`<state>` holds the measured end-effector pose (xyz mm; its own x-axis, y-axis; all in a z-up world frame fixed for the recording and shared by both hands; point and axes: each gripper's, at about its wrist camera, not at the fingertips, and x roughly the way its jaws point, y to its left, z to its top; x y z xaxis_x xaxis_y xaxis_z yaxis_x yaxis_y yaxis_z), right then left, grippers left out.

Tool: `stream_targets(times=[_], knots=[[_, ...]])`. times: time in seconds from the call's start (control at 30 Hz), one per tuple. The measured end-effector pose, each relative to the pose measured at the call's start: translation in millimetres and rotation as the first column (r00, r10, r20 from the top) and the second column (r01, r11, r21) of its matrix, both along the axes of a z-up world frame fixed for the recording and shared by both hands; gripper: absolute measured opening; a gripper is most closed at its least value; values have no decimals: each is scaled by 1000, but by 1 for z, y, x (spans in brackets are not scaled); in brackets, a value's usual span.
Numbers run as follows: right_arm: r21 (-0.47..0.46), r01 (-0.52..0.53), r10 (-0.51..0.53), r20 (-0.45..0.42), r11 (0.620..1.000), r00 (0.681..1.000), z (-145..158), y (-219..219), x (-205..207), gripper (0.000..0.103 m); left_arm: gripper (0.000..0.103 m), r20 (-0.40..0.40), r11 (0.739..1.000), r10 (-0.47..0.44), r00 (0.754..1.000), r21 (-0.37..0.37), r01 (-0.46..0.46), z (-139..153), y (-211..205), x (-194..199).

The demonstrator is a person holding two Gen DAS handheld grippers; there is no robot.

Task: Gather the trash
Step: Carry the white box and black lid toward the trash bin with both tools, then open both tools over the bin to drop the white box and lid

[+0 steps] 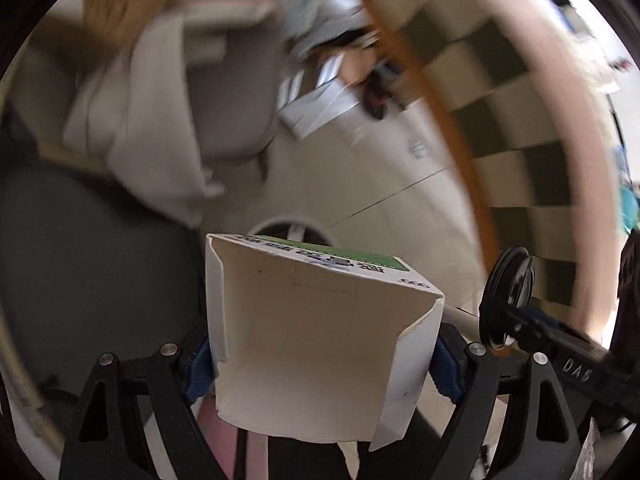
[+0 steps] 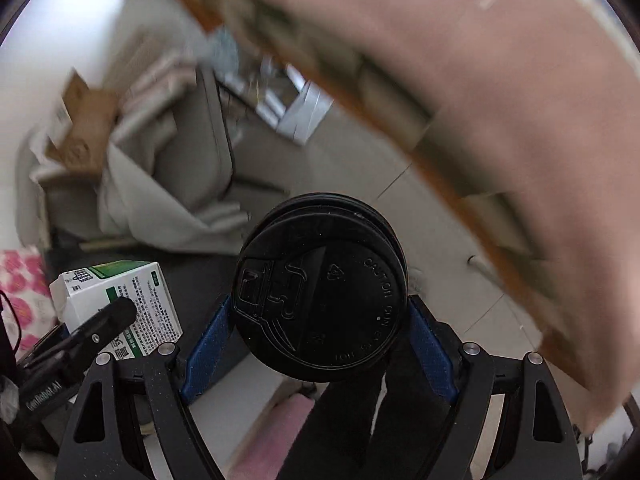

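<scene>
My left gripper [image 1: 322, 364] is shut on an opened white carton [image 1: 316, 344] with a green printed side; its blue pads [image 1: 200, 368] press both flanks and the open end faces the camera. My right gripper [image 2: 318, 336] is shut on a black cup with a black lid [image 2: 320, 300], the lid turned toward the camera. In the right wrist view the white carton [image 2: 120, 304] and the left gripper's finger [image 2: 96, 332] show at the lower left. In the left wrist view the black lid [image 1: 508, 300] shows edge-on at the right. Both grippers point down over the floor.
Pale tiled floor [image 1: 380, 184] lies below. A grey chair draped with a white cloth [image 2: 168, 168] stands at the left, a brown cardboard box [image 2: 80, 132] beside it. A table edge with checkered cloth [image 1: 500, 80] curves at the right. A dark round bin [image 1: 80, 260] sits at the lower left.
</scene>
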<state>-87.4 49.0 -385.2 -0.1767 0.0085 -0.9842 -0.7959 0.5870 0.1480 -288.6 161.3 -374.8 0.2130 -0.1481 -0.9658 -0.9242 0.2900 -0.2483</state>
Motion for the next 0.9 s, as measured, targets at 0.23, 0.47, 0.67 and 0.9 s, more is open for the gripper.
stream_targets(times=[0.23,0.47,0.67,0.9], knots=[[-133,-63,51,-88,989,995,-173,-4,-15,86,84,36,973,97,995,-212,-87,-172,-3,-29],[-199,-147,108,-197,969,975,-297,-15,-23,87,99,1,940,141,990,-314,-133,-277,-17,-38],[-184,-178,118,-296,967,948,-341,-21,-32,91,100,-35,939,151,988,-307,-155,-295,-19,-51],[-162,-238,188,-271,958,944,-333,-5,-40,102,100,-153,977,164,975,-113,-182,-265,-19,-64]])
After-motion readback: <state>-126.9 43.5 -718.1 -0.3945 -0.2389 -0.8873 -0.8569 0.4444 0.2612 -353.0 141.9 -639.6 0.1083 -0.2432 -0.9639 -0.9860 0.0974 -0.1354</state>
